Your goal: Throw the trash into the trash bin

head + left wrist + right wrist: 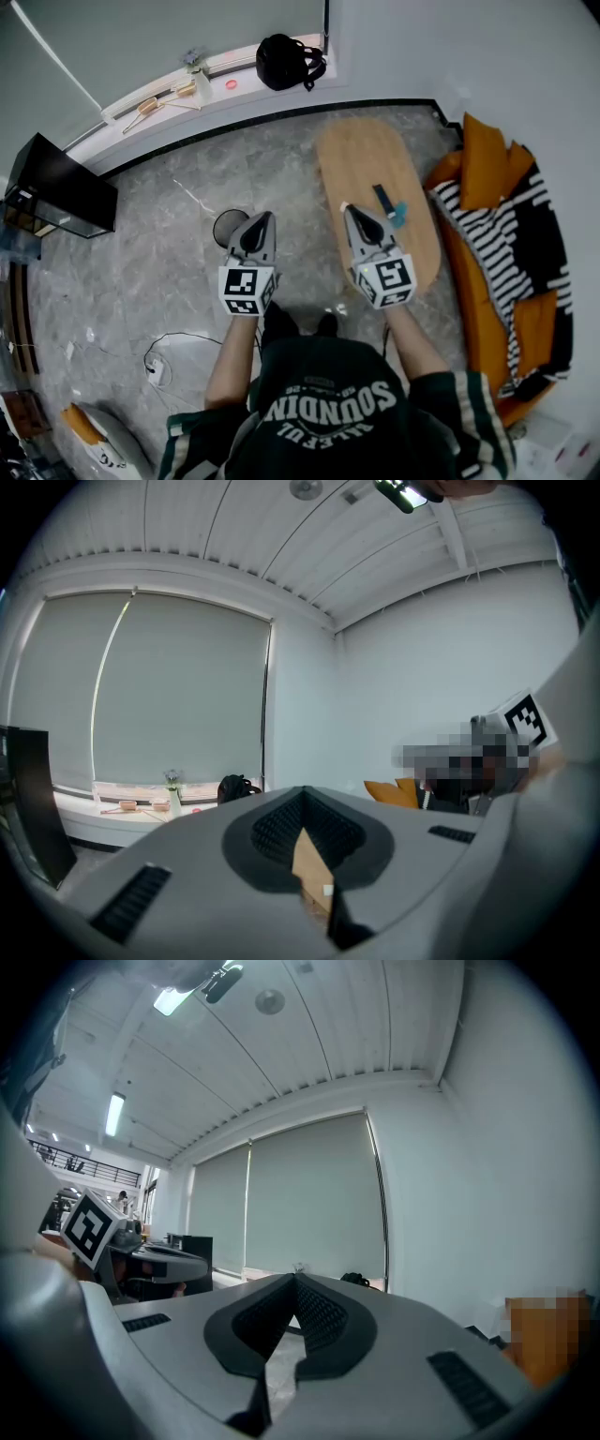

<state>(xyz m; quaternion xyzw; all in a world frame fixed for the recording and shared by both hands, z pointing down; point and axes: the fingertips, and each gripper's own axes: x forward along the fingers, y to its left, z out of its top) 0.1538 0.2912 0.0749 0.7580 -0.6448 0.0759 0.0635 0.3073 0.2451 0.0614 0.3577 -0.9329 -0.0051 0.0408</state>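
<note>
Pinching tan scrap (311, 864) in L hand-held gripper (269, 217), R hand-held gripper (345, 207) pressed together, shirt (328, 375) reads "SOUNDIN"

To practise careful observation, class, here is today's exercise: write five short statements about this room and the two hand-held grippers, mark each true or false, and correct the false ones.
1. The left hand-held gripper is shut on a tan scrap. True.
2. The right hand-held gripper holds a scrap too. False: its jaws are together with nothing between them.
3. A black bag sits on the window ledge. True.
4. The wooden table is bare. False: a dark strip and a teal item lie on it.
5. The round dark bin stands on the table. False: it stands on the floor.
</note>
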